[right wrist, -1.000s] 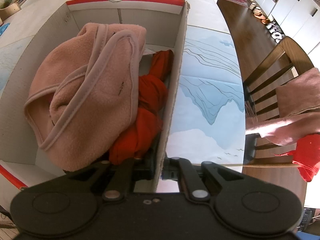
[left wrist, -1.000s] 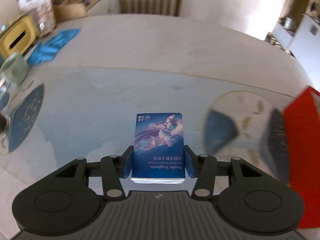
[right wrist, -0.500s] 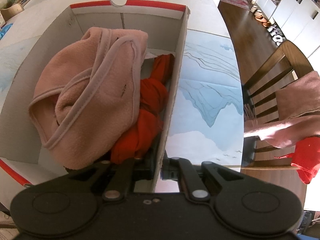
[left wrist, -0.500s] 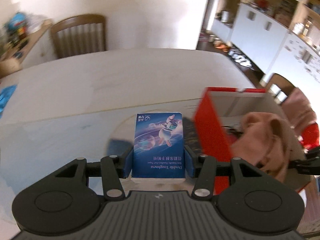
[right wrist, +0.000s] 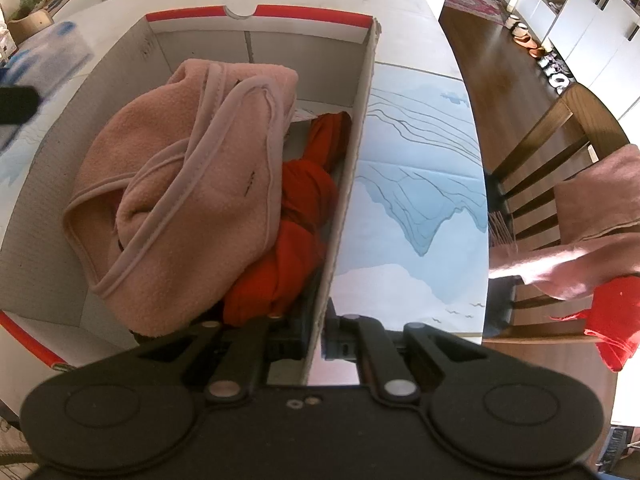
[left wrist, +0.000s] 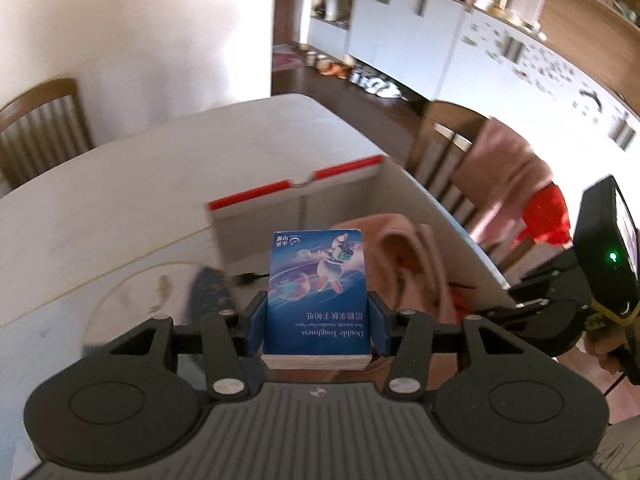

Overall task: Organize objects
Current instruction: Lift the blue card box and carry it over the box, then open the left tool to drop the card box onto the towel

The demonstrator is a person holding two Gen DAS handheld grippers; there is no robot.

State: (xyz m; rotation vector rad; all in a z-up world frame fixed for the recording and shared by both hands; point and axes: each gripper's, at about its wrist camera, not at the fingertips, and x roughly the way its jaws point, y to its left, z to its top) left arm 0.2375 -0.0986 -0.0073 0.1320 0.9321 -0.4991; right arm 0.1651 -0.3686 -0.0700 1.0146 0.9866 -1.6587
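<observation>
A blue tissue pack point(left wrist: 318, 296) with a cartoon figure stands between my left gripper's point(left wrist: 318, 320) blue pads, which are shut on its sides. The pack hangs in front of an open cardboard box with red trim point(left wrist: 292, 196), near its left wall. Inside the box lie a pink fleece garment point(right wrist: 180, 184) and a knotted red cloth point(right wrist: 296, 240). My right gripper point(right wrist: 316, 336) is shut on the box's right wall point(right wrist: 360, 128), one finger inside and one outside.
The box stands on a white table over a blue mountain-print mat point(right wrist: 416, 200). A round placemat point(left wrist: 160, 292) lies left of the box. A wooden chair point(right wrist: 560, 152) at the right carries pink and red cloths point(right wrist: 612, 320). Another chair point(left wrist: 40, 128) stands at the far left.
My left gripper has swung right across the table with the tissue pack, rising and rolling, from the bare mat to the box. The right gripper and the box have stayed put.
</observation>
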